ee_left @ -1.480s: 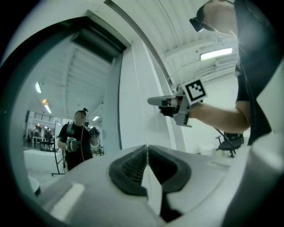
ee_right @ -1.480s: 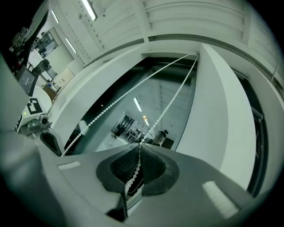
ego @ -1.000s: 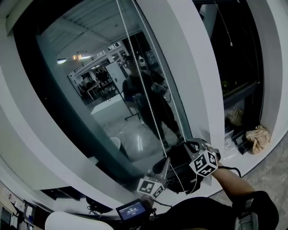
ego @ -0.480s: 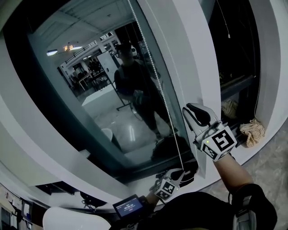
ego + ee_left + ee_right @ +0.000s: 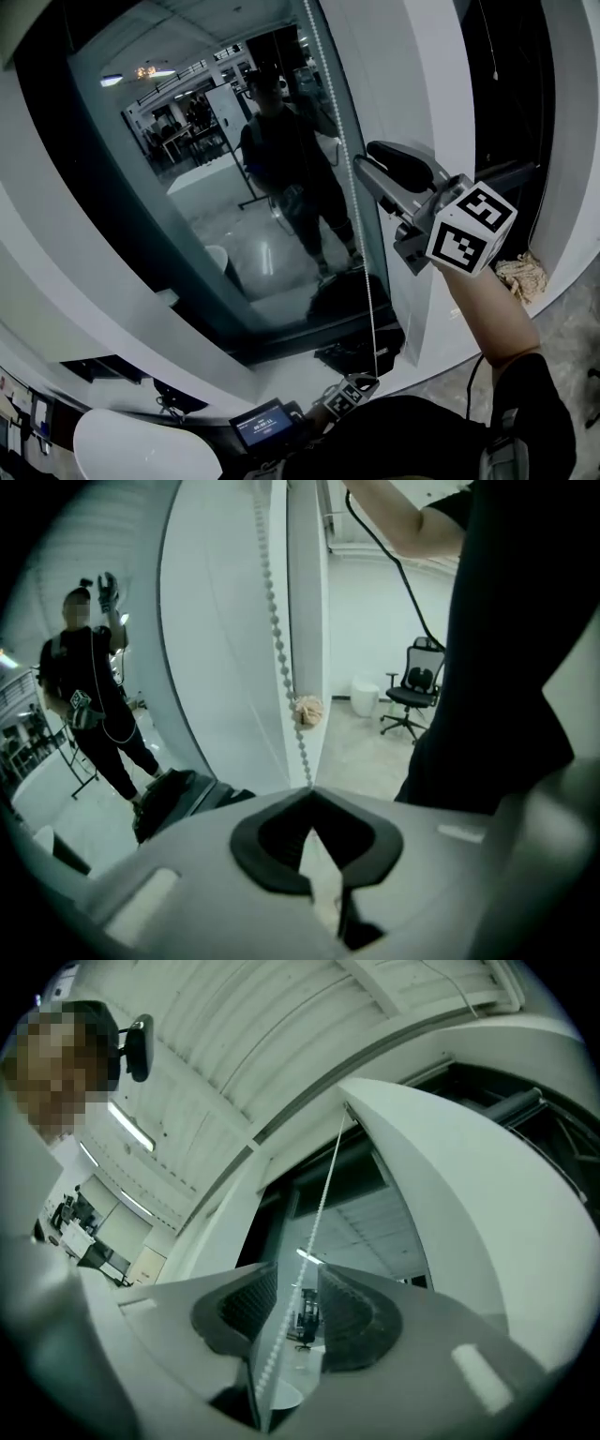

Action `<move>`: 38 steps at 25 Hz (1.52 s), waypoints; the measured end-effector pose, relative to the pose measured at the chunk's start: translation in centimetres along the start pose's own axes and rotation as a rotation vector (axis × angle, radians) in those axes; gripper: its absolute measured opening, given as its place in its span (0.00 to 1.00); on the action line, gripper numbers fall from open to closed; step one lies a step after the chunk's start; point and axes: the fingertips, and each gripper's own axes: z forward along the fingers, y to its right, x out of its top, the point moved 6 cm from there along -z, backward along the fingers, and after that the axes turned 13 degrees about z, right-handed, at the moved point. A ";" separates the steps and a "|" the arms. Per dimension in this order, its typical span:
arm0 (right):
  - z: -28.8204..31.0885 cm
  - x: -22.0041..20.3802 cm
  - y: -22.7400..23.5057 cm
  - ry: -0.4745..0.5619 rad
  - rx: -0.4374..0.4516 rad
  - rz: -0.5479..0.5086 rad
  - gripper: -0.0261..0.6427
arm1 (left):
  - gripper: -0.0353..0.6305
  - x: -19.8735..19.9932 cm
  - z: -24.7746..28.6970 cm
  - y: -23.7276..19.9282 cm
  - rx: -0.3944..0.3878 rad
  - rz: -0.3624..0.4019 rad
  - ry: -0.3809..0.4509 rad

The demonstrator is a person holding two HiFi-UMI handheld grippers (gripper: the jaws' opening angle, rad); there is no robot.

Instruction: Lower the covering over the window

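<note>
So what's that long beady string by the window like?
The bead chain is a thin string of small, pale, round beads that look like plastic. It hangs nearly straight down in front of the dark glass, beside the white window frame. Low down, the left claw is shut on it. Higher up it runs between the pads of the right claw, which have just been opening and do not press it.

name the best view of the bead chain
Head view: bead chain runs down the window to the left claw. Left gripper view shows its lower end; right gripper view, a stretch between the right claw's just-opened jaws.
</note>
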 end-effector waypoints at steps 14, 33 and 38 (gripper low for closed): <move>2.1 -3.1 -0.4 -0.294 0.038 -0.357 0.06 | 0.06 -1.1 -0.8 0.3 0.074 -0.052 0.068; -9.2 -23.5 4.9 -0.754 -0.118 -0.445 0.06 | 0.30 -7.5 -25.2 -13.8 0.816 -0.800 0.741; -11.7 -28.2 4.1 -0.833 -0.114 -0.400 0.06 | 0.31 2.8 -26.6 -15.6 0.683 -0.571 0.870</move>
